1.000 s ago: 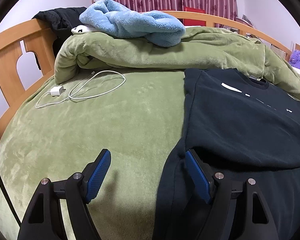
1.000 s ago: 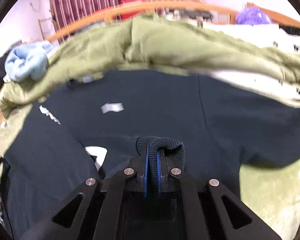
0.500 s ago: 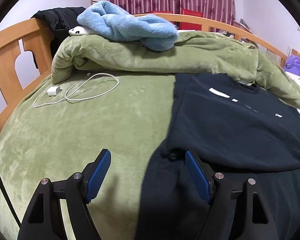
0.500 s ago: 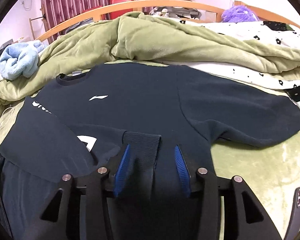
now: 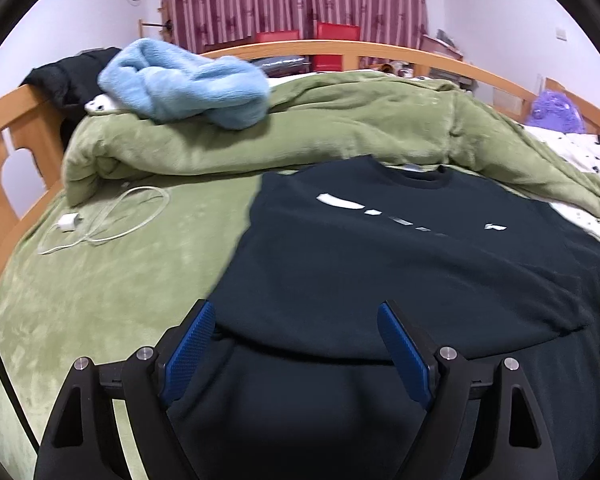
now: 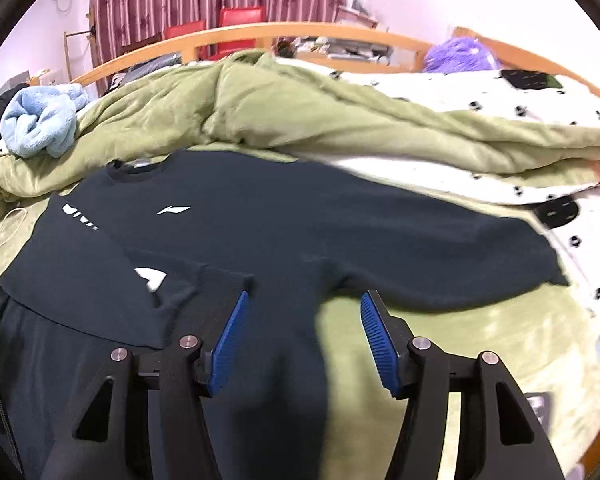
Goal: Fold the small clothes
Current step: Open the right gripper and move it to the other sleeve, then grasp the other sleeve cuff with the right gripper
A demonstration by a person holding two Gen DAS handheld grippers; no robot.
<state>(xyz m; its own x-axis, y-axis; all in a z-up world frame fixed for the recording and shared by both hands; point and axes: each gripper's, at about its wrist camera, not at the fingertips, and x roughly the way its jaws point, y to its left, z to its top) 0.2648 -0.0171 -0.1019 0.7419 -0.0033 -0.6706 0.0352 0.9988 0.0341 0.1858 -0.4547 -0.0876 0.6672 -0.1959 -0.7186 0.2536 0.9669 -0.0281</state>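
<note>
A dark navy sweatshirt (image 5: pixel 380 264) with white logos lies flat on a green blanket (image 5: pixel 100 288), collar toward the headboard. Its left sleeve is folded across the chest, with the cuff (image 6: pixel 220 284) near the middle. The right sleeve (image 6: pixel 440 248) lies stretched out to the right. My left gripper (image 5: pixel 296 344) is open and empty, hovering above the folded sleeve near the hem. My right gripper (image 6: pixel 304 332) is open and empty, just right of the cuff, above the sweatshirt's lower body.
A rumpled green duvet (image 5: pixel 340 128) with a light blue fleece (image 5: pixel 188 84) on it lies behind the sweatshirt. A white charger and cable (image 5: pixel 96 224) lie at the left. A white spotted sheet (image 6: pixel 500 120) and a purple plush (image 6: pixel 460 56) are at the right. A wooden bed rail (image 5: pixel 4 136) runs around.
My right gripper opened and let go of the sleeve cuff, which now lies on the chest, then shifted right. My left gripper moved right, over the sweatshirt.
</note>
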